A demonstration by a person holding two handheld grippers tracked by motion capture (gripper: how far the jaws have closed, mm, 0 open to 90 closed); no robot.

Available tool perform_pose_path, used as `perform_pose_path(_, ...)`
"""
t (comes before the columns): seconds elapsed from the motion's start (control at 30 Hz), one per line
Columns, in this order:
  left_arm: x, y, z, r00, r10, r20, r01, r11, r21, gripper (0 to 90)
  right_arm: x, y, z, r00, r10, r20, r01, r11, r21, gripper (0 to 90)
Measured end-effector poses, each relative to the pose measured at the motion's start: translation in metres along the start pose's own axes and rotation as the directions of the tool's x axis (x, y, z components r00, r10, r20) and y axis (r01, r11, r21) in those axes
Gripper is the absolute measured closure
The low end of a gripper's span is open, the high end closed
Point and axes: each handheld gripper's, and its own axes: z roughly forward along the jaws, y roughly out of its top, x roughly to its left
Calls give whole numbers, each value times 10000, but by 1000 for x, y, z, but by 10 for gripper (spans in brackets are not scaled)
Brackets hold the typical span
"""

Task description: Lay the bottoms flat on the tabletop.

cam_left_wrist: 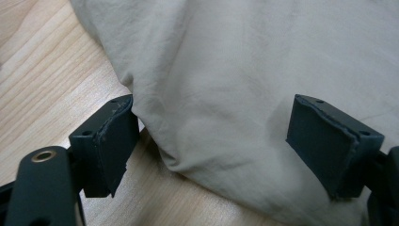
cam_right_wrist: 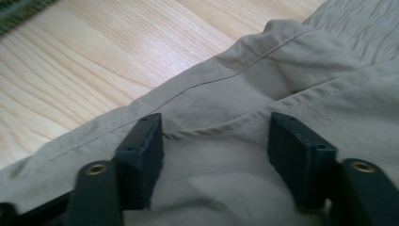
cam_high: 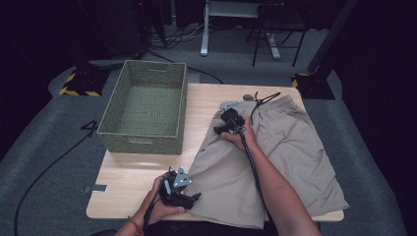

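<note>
Khaki shorts (cam_high: pixel 275 157) lie spread over the tabletop's (cam_high: pixel 142 167) right half. Left hand-held gripper (cam_high: pixel 189 199) waits at their near-left corner, right hand-held gripper (cam_high: pixel 219 129) at the far-left waistband — both agape, cloth between unpinched jaws, probably poised for folding toward the wicker basket (cam_high: pixel 147 140).

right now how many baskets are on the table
1. The green woven basket stands at the far left of the wooden table, left of the beige shorts. It looks empty. No other basket shows on the table.
</note>
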Motion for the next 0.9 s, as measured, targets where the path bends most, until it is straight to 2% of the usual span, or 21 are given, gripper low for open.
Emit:
perform_pose_path(0.07,0,0,0,10000,4,-6,-4,10000,-8,178,-3,-2,0,9997,153,-202,-155,9998,-94,439)
perform_pose_path(0.13,1,0,-1,10000,45,-23,-46,10000,-86,214,-4,-2,-2,9996,215,-192,-217,9997,-71,547)
perform_pose_path(0.2,3,-1,-3,9999,-88,-116,85,9996,-271,345,-6,-1,-3,9995,110,-290,-110,9999,0,651)
perform_pose_path(0.23,4,-1,-4,9997,-191,-165,186,9993,-317,445,-7,-2,-4,9994,212,-267,-213,9998,-20,723)
perform_pose_path(0.33,10,-2,-6,9996,-189,-196,183,9993,-322,577,-9,-2,-5,9989,347,-321,-347,9994,1,827)
perform_pose_path(0.4,12,-2,-7,9994,-257,-237,250,9992,-296,645,-9,-1,-4,9988,314,-366,-312,9995,65,857)
perform_pose_path(0.47,14,-3,-9,9987,-356,-359,349,9992,-195,729,-7,2,-4,9994,90,-348,-82,9997,220,879)
perform_pose_path(0.6,17,-5,-13,9987,-384,-321,381,9992,-87,805,-1,10,-2,9987,-269,-427,285,9989,374,888)
perform_pose_path(0.7,20,-7,-17,9981,-338,-514,338,9994,9,834,4,17,-5,9979,-377,-528,384,9992,139,889)
perform_pose_path(0.8,22,-9,-21,9980,-571,-288,566,9983,-153,847,10,27,-11,9968,-583,-541,578,9983,-103,890)
perform_pose_path(0.9,19,-8,-27,9989,-471,-47,468,9975,-527,850,16,37,-20,9953,-781,-573,755,9961,-457,891)
